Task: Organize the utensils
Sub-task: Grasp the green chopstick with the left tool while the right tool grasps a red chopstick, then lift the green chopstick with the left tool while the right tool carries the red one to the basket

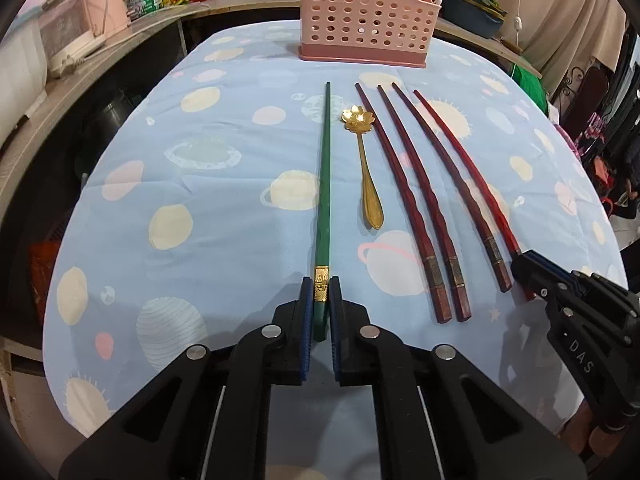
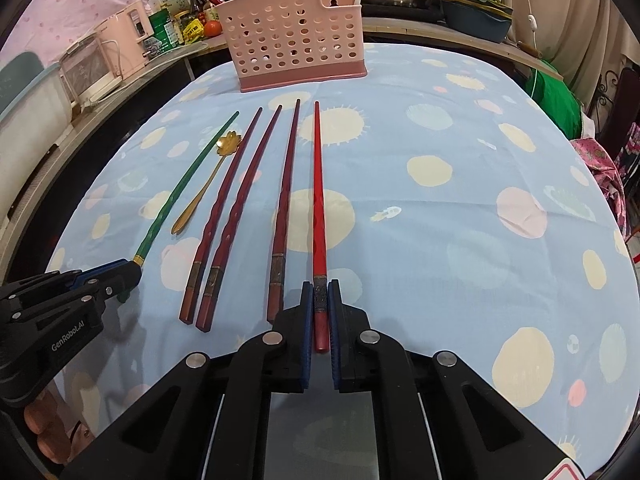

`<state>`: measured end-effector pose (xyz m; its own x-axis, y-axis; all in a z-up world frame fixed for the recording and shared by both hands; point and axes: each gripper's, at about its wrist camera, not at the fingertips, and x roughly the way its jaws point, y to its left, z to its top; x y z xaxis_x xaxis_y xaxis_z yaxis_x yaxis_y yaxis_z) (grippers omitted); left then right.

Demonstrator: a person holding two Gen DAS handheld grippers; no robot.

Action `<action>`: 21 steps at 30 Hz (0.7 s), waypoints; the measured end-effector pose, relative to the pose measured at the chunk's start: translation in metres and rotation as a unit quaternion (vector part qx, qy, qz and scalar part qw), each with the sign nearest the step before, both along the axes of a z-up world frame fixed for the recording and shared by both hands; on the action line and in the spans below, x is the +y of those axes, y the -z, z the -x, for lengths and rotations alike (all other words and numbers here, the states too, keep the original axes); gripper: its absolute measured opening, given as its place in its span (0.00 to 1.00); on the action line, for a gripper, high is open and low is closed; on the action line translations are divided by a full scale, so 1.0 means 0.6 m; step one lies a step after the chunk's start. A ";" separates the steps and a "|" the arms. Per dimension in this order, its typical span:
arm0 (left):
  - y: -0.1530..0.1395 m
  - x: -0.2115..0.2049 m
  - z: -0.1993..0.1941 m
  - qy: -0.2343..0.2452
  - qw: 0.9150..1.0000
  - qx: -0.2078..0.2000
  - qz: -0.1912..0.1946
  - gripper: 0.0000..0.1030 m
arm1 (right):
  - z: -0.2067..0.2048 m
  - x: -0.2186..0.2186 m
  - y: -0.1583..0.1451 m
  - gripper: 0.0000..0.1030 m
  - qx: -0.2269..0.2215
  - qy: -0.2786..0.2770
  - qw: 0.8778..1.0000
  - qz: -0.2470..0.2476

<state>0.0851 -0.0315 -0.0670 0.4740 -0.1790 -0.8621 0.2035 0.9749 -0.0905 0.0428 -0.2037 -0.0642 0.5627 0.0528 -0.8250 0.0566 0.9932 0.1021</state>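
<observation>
A green chopstick [image 1: 325, 184] lies on the tablecloth, and my left gripper [image 1: 321, 286] is shut on its near end. My right gripper [image 2: 320, 290] is shut on the near end of a bright red chopstick [image 2: 318, 196]. Between them lie a gold flower-shaped spoon [image 1: 362, 156] and three dark red chopsticks [image 1: 416, 216]. A pink perforated utensil holder [image 1: 366, 12] stands at the far end of the table; it also shows in the right wrist view [image 2: 296, 36]. Each gripper shows in the other's view: the right one [image 1: 520, 264], the left one [image 2: 134, 270].
The blue tablecloth with planets [image 2: 440, 220] covers the table. A counter [image 1: 80, 92] with appliances, bottles and a tomato runs along the left and back. Pots and a bowl of greens [image 2: 476, 8] stand behind the holder. Clothes hang at the right.
</observation>
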 end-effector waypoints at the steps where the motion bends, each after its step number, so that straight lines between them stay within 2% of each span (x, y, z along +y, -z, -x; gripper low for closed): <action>1: 0.000 0.002 -0.001 -0.001 1.000 0.003 0.004 0.07 | 0.001 0.000 -0.001 0.07 0.000 0.000 1.000 -0.001; 9: -0.029 0.014 0.002 -0.010 1.000 -0.010 0.010 0.07 | 0.013 -0.006 -0.035 0.07 -0.023 0.004 1.000 -0.007; 21: -0.164 0.054 -0.012 -0.034 0.994 -0.093 0.043 0.07 | 0.010 -0.030 -0.180 0.07 -0.124 0.021 0.992 -0.022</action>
